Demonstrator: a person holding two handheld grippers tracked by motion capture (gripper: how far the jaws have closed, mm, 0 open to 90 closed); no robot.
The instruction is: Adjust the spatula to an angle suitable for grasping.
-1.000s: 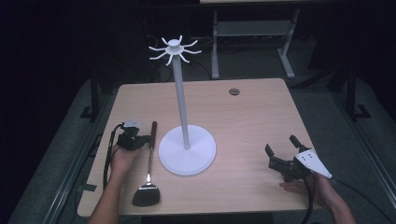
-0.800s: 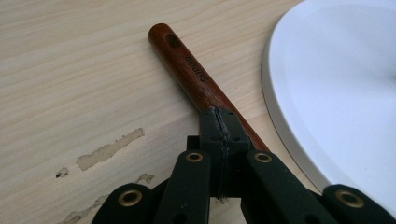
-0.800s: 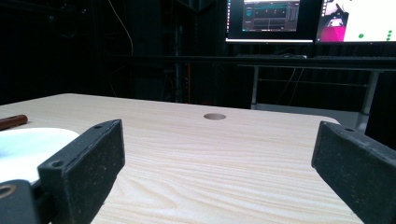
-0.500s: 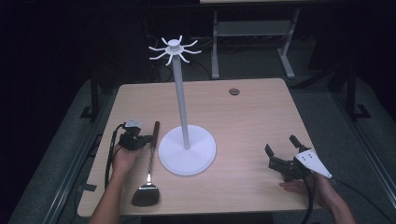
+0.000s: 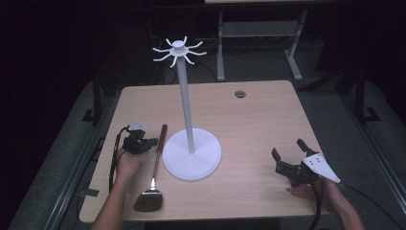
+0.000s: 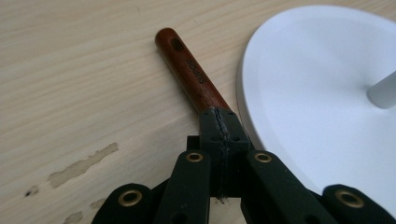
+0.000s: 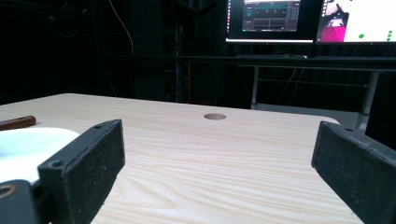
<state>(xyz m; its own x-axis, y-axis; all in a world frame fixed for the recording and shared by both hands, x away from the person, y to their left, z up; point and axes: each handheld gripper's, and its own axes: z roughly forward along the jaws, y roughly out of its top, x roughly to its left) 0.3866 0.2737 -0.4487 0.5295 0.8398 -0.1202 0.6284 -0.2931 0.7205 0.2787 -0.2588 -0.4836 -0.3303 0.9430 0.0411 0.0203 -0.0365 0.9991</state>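
Jaws of the left gripper [image 6: 219,135] are pressed together on the reddish-brown wooden handle of a metal spatula [image 6: 194,74], which lies flat on the pale wooden table [image 6: 70,70]. The grip sits partway along the handle, and the end with the hanging hole points away from the gripper. From the high view the left gripper [image 5: 140,143] is low over the table, the handle runs back toward the far edge, and the shiny blade of the spatula [image 5: 149,199] lies near the person's edge. Just beside the handle, seemingly apart from it, is the round base of a white utensil stand [image 5: 191,153], a tall post topped with a ring of radiating hooks.

The right gripper [image 5: 289,160] rests well apart on the other side of the table, its jaws spread wide with nothing between them; its own view looks out level over bare tabletop.

The step in hand looks like the pick-up: the spatula is clamped but not yet lifted. The likely goal is to hang it on a hook, so the next move calls for a clean lift clear of the base, then raising the holed end to hook height. With the clamp below that hole, the free end should reach a hook, though the heavy blade may swing.
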